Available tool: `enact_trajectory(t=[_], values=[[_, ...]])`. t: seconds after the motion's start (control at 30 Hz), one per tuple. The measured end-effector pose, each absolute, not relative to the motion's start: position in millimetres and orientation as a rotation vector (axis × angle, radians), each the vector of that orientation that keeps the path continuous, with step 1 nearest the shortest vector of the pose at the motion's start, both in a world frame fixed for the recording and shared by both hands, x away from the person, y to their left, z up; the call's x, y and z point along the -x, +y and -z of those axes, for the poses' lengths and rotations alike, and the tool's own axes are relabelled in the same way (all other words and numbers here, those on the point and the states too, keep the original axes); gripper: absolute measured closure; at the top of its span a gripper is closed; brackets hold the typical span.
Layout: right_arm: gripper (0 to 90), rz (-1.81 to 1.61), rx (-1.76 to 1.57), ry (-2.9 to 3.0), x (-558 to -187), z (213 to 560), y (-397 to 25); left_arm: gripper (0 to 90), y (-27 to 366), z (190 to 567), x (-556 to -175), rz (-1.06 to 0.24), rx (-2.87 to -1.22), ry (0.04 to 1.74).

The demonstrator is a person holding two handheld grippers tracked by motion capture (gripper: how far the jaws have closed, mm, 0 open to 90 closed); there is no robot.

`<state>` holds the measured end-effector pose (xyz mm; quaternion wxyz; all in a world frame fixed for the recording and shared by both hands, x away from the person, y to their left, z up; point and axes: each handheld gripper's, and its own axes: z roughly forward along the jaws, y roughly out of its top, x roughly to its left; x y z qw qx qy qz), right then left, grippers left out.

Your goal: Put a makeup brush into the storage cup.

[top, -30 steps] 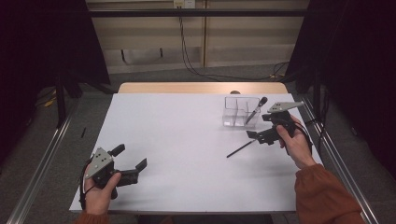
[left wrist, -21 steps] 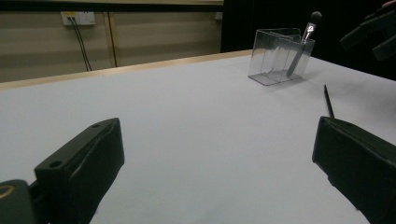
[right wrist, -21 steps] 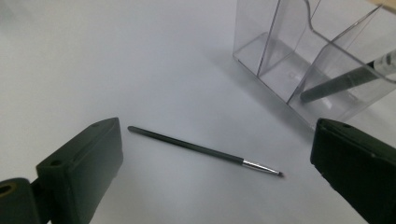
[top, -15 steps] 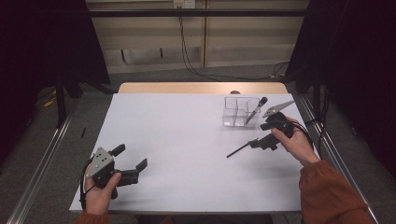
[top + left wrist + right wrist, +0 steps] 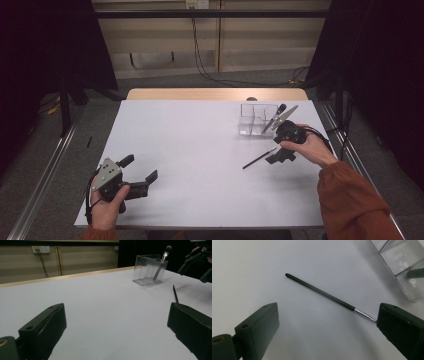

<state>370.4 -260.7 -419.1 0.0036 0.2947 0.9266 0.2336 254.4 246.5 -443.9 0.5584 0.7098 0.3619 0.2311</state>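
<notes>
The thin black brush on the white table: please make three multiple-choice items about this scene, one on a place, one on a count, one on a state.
1. Where does the thin black brush lie?
A. inside the clear organizer
B. flat on the white table
C. on the floor

2. How many brushes stand in the clear organizer?
A. one
B. three
C. none

3. How is the right gripper?
A. shut on the brush
B. open over the brush
C. shut on nothing

Answers: 1 B, the brush lies on the bare surface beside the organizer. 2 A, a single brush leans in it. 3 B, its jaws stand wide apart around the brush.
</notes>
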Motion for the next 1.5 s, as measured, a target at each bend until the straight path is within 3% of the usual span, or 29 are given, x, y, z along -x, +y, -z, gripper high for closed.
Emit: enact_trajectory(t=[0.77,1.3,1.5], values=[[5.1,-0.438,-0.759,3.017,-397,446,-243,2.4,245,444,-254,-0.538,-1.681,0.845],[32.2,-0.337,-0.677,3.053,-408,457,-238,2.7,246,444,-254,-0.545,-1.685,0.840],[36.4,-0.301,-0.644,3.051,-407,456,-235,2.9,246,444,-254,-0.548,-1.698,0.831]])
